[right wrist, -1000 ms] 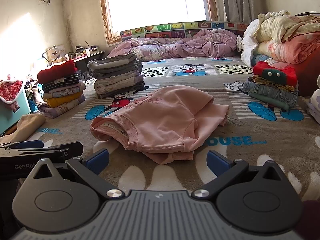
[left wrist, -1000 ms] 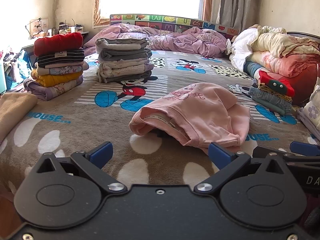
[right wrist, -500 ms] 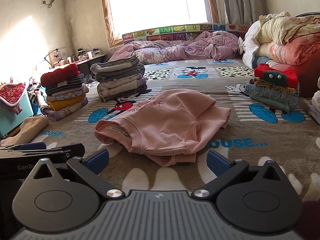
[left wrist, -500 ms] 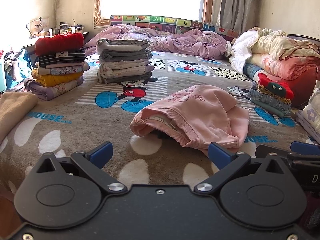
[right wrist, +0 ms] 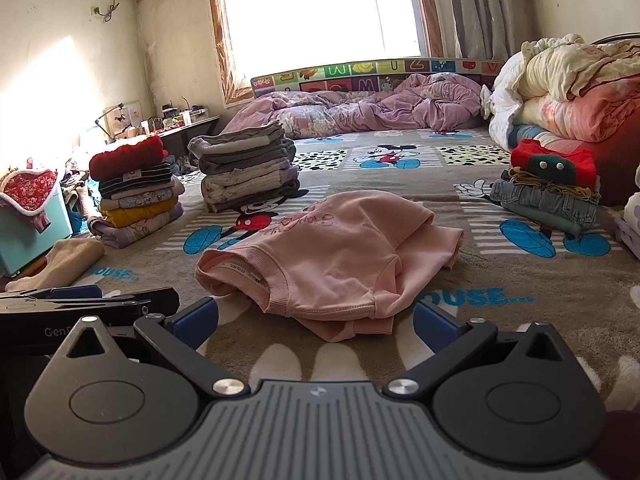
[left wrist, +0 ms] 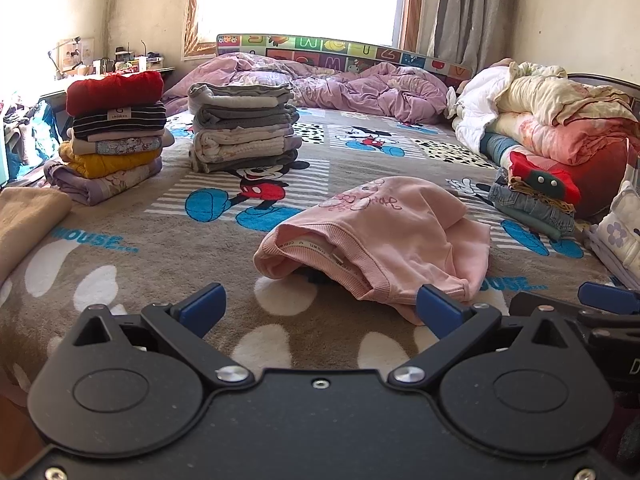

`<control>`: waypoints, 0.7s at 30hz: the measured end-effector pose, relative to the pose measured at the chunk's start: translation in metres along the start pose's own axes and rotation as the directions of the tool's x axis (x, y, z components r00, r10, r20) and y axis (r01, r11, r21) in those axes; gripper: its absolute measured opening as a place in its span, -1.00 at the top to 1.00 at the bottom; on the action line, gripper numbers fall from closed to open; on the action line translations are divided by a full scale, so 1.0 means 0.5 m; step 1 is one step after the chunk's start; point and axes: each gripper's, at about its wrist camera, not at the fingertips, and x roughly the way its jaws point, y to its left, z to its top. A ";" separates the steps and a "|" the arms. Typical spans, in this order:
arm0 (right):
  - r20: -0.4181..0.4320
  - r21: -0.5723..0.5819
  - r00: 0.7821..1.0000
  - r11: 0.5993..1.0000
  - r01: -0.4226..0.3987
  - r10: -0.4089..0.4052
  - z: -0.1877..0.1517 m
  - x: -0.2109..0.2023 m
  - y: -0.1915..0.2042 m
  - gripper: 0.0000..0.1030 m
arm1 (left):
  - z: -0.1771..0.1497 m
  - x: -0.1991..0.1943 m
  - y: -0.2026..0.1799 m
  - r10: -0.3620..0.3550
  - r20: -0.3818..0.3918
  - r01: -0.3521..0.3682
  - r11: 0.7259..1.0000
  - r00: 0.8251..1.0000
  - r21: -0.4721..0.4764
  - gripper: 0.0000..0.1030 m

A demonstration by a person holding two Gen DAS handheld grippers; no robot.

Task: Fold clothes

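A pink sweatshirt [left wrist: 384, 236] lies loosely folded on the Mickey Mouse blanket [left wrist: 120, 272], collar toward me; it also shows in the right wrist view [right wrist: 340, 252]. My left gripper [left wrist: 320, 308] is open and empty, just short of the garment's near edge. My right gripper [right wrist: 316, 320] is open and empty, its blue pads either side of the hem nearest me. The left gripper's body shows at the left of the right wrist view [right wrist: 80, 304].
Two stacks of folded clothes stand at the left: a colourful one [left wrist: 112, 140] and a grey one [left wrist: 244, 132]. A small pile with a red top [left wrist: 536, 192] and heaped quilts [left wrist: 560, 120] are on the right. A purple duvet [left wrist: 340, 84] lies at the back. A beige cloth [left wrist: 28, 216] lies near left.
Both grippers have risen and drawn back slightly from the pink sweatshirt; both stay open. The sweatshirt has not moved.
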 end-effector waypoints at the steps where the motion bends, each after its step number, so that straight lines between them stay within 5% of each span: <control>1: 0.004 -0.001 1.000 1.000 0.000 0.000 0.000 -0.002 0.000 -1.00 | 0.004 0.005 0.014 -0.001 -0.001 0.001 1.000 1.000 -0.004 -1.00; 8: 0.054 -0.114 0.998 0.994 -0.005 0.011 -0.007 0.007 0.013 -1.00 | 0.002 0.027 0.021 0.016 -0.020 -0.016 1.000 1.000 -0.010 -1.00; 16: 0.080 -0.262 0.996 0.965 -0.025 0.048 -0.016 0.043 0.016 -1.00 | -0.046 0.105 0.049 -0.075 -0.046 0.070 0.992 0.996 -0.102 -1.00; 21: 0.063 -0.445 0.998 0.895 0.022 0.006 -0.048 0.134 0.015 -0.99 | -0.065 0.164 0.078 -0.067 -0.033 0.063 0.993 0.997 -0.099 -1.00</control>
